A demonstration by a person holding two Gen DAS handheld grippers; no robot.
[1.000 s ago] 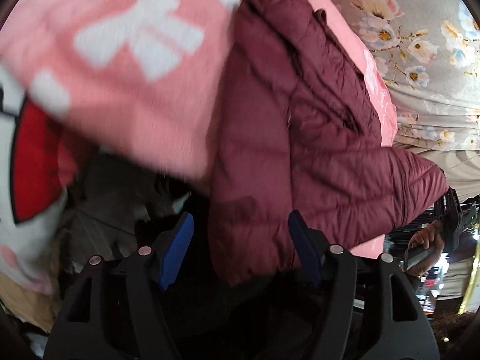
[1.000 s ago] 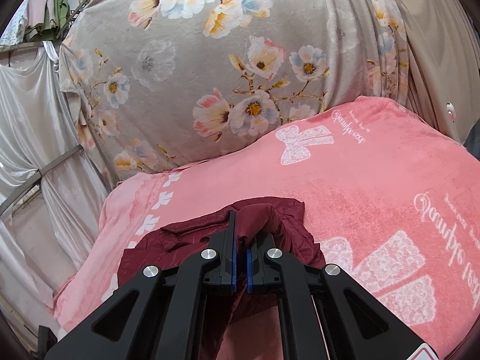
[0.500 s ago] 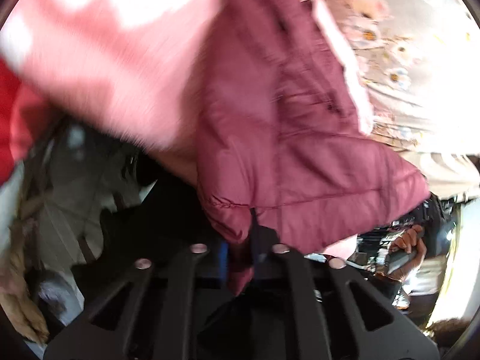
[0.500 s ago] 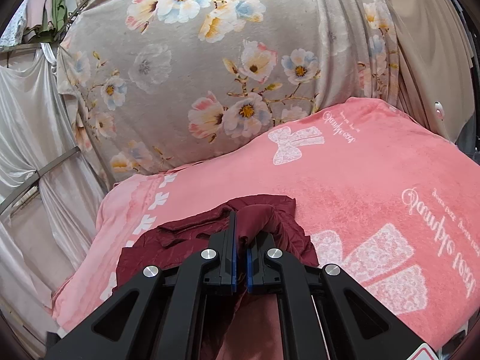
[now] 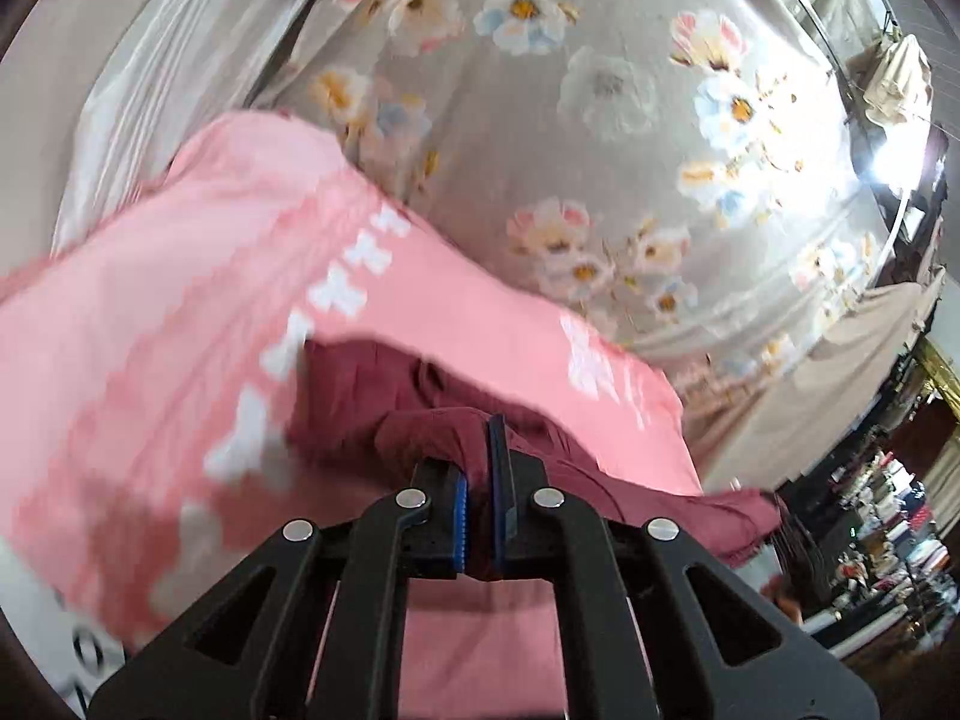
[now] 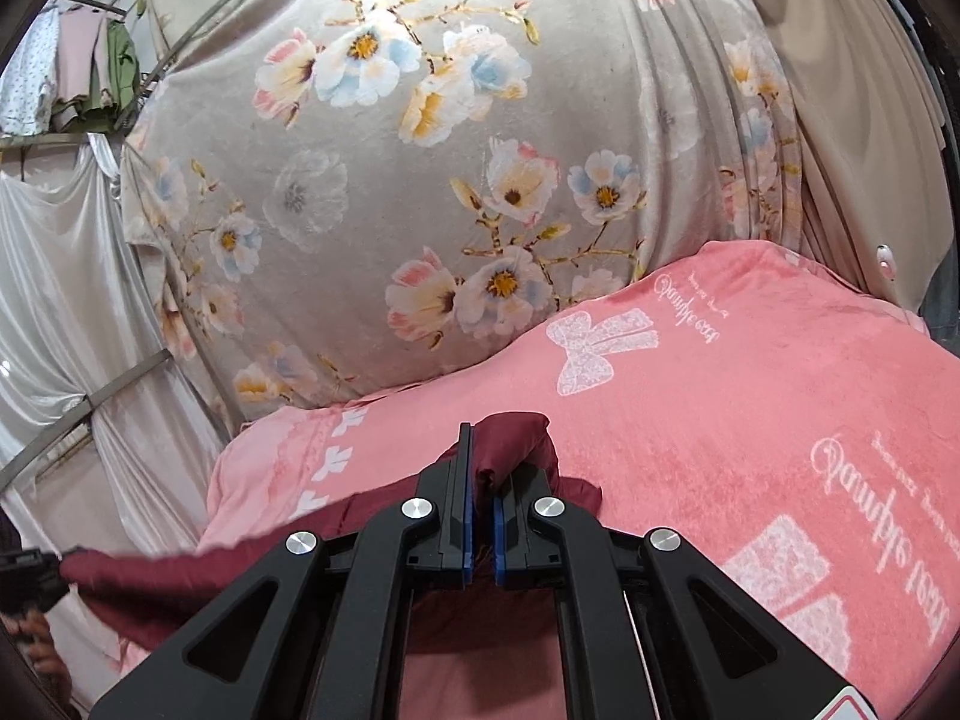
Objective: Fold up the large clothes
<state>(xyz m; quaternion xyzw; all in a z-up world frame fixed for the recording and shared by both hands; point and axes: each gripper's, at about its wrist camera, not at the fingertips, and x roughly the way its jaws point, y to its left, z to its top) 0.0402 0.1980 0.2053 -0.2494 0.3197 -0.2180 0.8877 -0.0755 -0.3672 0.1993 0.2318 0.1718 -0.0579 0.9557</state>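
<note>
A maroon puffer jacket (image 5: 372, 402) hangs lifted over a pink blanket (image 5: 150, 360) with white bows. My left gripper (image 5: 477, 450) is shut on a fold of the jacket, whose fabric bunches up between the blue pads. In the right wrist view my right gripper (image 6: 483, 480) is also shut on the maroon jacket (image 6: 516, 444), pinching another edge above the pink blanket (image 6: 750, 396). The jacket's cloth stretches from there to the left, where the other gripper (image 6: 24, 576) and a hand show at the frame's edge.
A grey floral curtain (image 6: 420, 150) hangs behind the blanket-covered surface. White drapes (image 6: 54, 300) and a metal rail stand on the left. Hanging clothes (image 6: 72, 72) are at the upper left. Cluttered dark shelves (image 5: 870, 510) lie to the right in the left wrist view.
My left gripper closed on the jacket's hanging edge and swung it up from beside the surface to above the blanket. The right gripper kept its grip and rose slightly.
</note>
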